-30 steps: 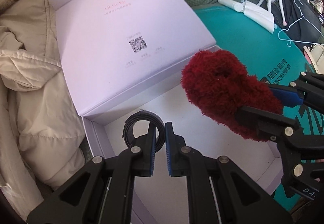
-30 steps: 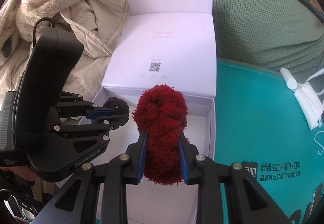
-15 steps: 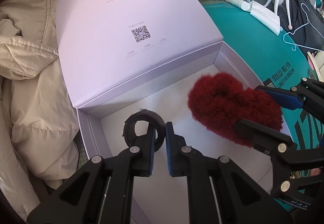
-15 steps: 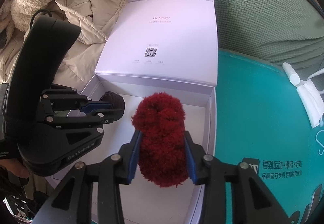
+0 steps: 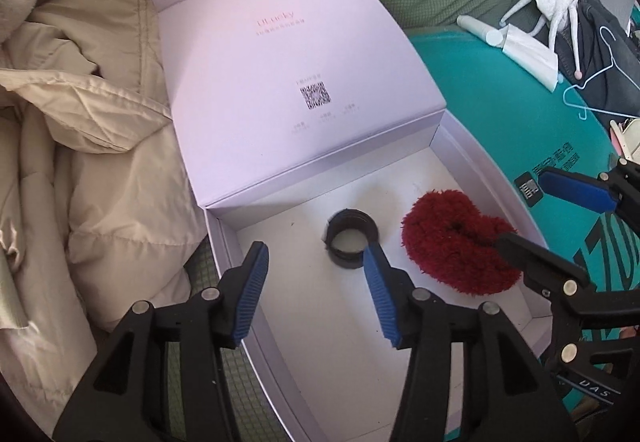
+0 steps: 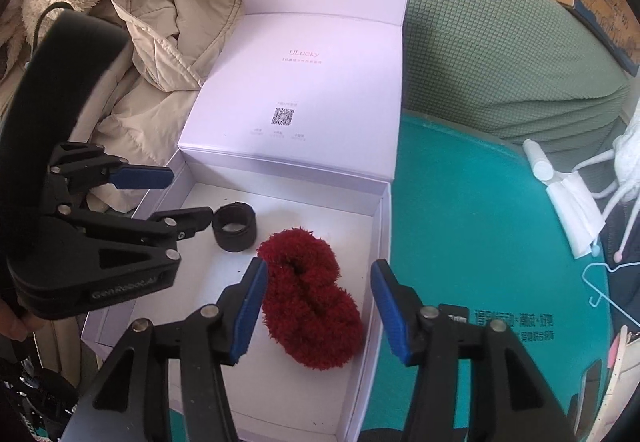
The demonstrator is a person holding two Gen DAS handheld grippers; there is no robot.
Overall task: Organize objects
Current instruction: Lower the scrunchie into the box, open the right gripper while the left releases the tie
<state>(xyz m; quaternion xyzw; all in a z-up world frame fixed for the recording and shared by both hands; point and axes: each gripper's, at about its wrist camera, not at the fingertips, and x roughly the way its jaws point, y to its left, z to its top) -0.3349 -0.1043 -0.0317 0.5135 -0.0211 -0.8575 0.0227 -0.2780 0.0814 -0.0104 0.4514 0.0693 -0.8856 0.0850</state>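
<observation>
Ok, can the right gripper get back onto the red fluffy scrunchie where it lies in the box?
Probably yes. The right gripper hangs just above the red fluffy scrunchie, its jaws opening and straddling it. The box has its lid folded back, and the black band lies clear.

Home living rm: green sofa (image 6: 500, 54), beige coat (image 5: 100, 162), clothes hanger (image 5: 592, 82).

The small print under the QR code (image 6: 283, 116) on the box lid (image 6: 320, 82) is too fine to read. At the right edge of the right wrist view, the white hanger (image 6: 600, 282) and a white plush thing (image 6: 628, 158) are cut off. The left gripper's (image 6: 180, 198) finger covers part of the black band's (image 6: 234, 226) left side.
</observation>
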